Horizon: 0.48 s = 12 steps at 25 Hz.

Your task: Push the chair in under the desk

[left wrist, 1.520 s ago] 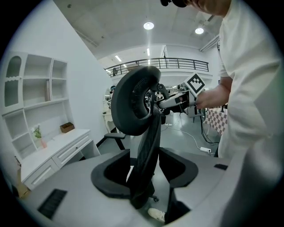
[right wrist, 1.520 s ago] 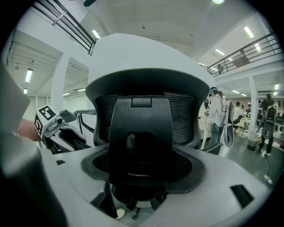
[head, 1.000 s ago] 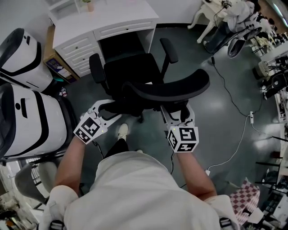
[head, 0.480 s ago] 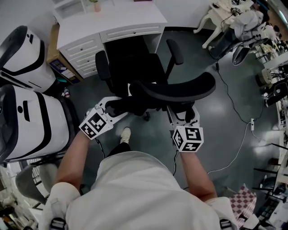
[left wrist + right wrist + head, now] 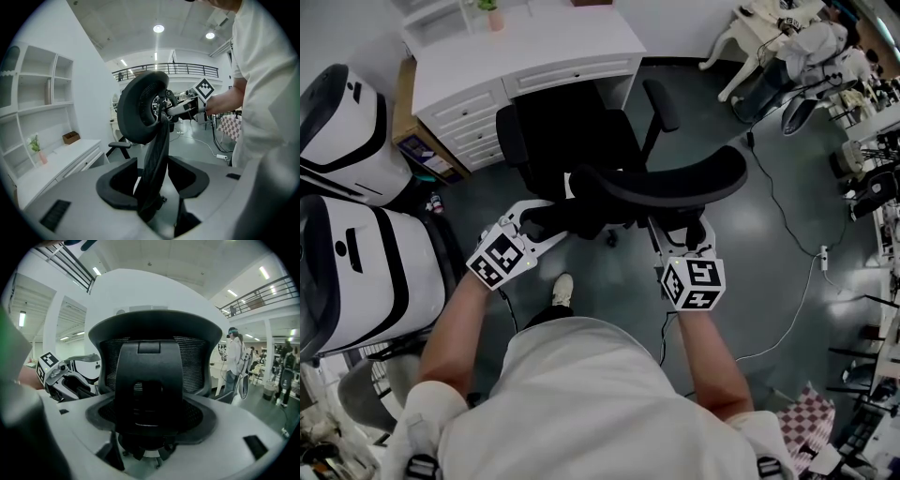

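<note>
A black office chair (image 5: pixel 581 141) stands with its back to me and its seat front at the opening of the white desk (image 5: pixel 534 47). My left gripper (image 5: pixel 534 217) is shut on the left edge of the mesh backrest (image 5: pixel 157 154), which runs up between its pads. My right gripper (image 5: pixel 680 234) is shut on the backrest's rear spine (image 5: pixel 147 380), below the curved headrest (image 5: pixel 675 183). In the right gripper view the spine fills the gap between the jaws, and the left gripper (image 5: pixel 70 380) shows at the left.
Two big white-and-black machines (image 5: pixel 356 262) crowd the left side. A cardboard box (image 5: pixel 422 145) sits beside the desk drawers. A white cable (image 5: pixel 787 216) trails over the grey floor at right, near cluttered furniture (image 5: pixel 778 47). A person (image 5: pixel 234 362) stands far off.
The chair has rolled forward toward the desk, its seat closer to the opening. Both grippers have gone forward with it, keeping their hold on the backrest.
</note>
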### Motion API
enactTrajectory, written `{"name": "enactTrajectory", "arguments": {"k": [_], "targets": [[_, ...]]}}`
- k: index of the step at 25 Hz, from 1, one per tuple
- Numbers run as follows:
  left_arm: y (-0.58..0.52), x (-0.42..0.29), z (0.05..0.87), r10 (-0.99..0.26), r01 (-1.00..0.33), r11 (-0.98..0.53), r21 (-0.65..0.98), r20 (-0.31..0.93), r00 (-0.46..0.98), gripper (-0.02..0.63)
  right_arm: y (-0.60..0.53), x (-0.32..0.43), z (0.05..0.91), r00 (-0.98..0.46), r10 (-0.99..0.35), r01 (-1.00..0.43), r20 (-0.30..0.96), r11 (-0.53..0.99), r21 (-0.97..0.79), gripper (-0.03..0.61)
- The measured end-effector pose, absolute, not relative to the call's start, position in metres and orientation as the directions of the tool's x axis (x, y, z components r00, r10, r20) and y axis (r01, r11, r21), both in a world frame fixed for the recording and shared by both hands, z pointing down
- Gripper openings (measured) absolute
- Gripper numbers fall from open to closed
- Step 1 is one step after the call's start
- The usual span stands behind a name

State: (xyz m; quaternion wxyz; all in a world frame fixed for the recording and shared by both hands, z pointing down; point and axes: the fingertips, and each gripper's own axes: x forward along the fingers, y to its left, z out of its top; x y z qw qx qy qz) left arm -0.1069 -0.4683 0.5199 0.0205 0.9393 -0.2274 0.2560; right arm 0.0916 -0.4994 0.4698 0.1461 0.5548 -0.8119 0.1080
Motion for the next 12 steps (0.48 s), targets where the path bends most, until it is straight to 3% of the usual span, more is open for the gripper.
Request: {"name": "enactTrajectory", "arguments": {"k": [12], "targets": [[-0.514,-0.117,0.521,-0.413,-0.429,-0.900,-0.084,0.483,0.772,0.198,-0.546,0.081,0.471,-0.345,-0.867,-0.931,0.359,0.365,-0.013,0.336]]}}
